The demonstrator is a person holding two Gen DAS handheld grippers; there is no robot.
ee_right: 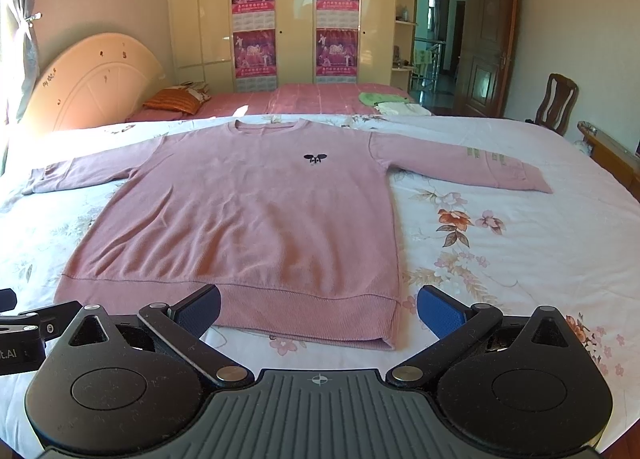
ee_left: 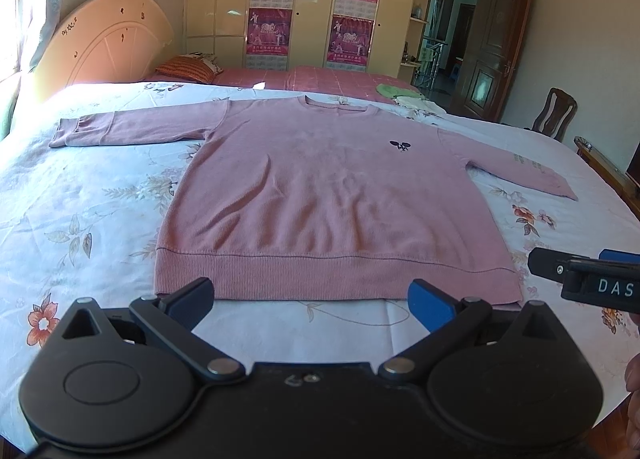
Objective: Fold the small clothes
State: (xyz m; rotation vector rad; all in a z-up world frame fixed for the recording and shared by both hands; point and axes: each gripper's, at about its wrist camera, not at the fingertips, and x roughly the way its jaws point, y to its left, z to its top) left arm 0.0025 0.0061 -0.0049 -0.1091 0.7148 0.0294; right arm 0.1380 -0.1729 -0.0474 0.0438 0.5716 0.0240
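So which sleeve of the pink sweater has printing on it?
The sleeve stretched toward the chair side carries pale green printing near its cuff; the other sleeve, toward the headboard, is plain.

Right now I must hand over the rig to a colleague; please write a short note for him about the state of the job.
Left tongs: open, empty, just before the hem.
Right tongs: open, empty, near the hem's right corner.
Pink sweater: lies flat, front up, on the floral bedsheet, both sleeves spread out to the sides, collar on the far side.
Done: the sweater is laid out; no fold is made yet.
Left: fold in the sleeves and sides, then fold the body up from the hem.
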